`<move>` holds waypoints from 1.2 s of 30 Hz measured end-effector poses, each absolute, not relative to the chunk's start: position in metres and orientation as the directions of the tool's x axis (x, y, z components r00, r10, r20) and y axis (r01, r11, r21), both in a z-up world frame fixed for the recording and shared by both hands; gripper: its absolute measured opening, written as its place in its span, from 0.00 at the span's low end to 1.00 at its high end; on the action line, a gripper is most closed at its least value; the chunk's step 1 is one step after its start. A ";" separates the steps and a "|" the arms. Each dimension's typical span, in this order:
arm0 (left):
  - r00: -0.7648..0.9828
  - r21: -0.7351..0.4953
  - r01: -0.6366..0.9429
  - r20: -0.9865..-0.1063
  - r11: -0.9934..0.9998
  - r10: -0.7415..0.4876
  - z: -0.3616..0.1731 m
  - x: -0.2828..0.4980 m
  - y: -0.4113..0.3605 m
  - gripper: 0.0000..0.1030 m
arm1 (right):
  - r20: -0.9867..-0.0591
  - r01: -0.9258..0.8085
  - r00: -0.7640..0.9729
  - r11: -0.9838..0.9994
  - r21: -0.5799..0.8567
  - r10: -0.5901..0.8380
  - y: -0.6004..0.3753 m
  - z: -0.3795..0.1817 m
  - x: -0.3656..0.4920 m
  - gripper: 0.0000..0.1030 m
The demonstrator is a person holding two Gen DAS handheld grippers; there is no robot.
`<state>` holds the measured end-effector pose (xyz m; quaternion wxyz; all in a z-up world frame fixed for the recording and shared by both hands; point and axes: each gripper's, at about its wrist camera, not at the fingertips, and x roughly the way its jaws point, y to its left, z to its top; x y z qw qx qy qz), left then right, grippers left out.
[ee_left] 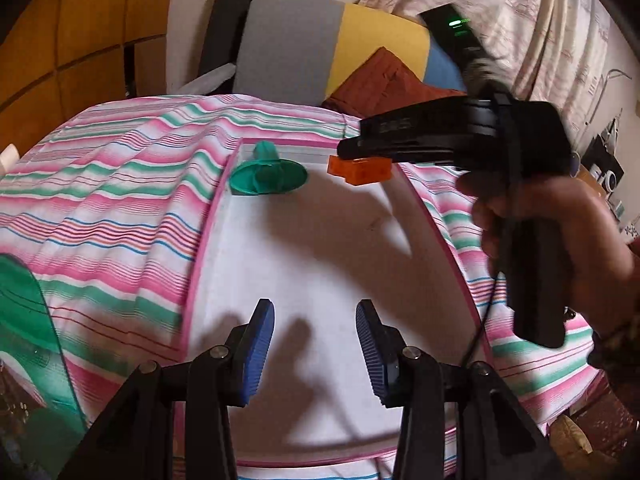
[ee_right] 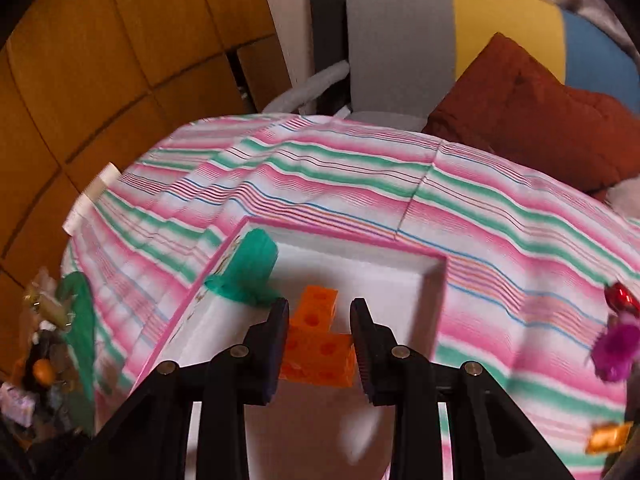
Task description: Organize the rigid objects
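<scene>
We have the orange block (ee_right: 320,344) low in the white tray (ee_right: 400,276), near its far edge and just beside the green funnel-shaped piece (ee_right: 244,276). The right gripper (ee_right: 320,344) straddles it, whether pressing or just released we cannot tell; the left gripper (ee_left: 315,352) hangs spread and empty over the tray's near end. The block looks like stiff, light, smooth plastic, so we judge its flat opposite sides the safest hold.

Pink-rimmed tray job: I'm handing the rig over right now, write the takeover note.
Left claw: open, empty, hovering over the near part of the pink-rimmed tray.
Right claw: jaws either side of the orange block above the tray's far end; contact unclear, so grip unconfirmed.
Done: green piece lies in the far left corner.
Left: settle the orange block, then fetch the small items on the striped cloth at the right.
</scene>
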<state>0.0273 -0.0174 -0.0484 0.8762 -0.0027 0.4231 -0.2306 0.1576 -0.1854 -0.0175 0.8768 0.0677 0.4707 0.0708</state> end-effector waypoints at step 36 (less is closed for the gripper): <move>0.500 -0.230 0.475 -0.724 0.849 -0.475 -0.046 0.004 -0.046 0.41 | -0.799 0.016 0.600 0.997 0.071 0.047 -0.265 0.006 -0.005 0.64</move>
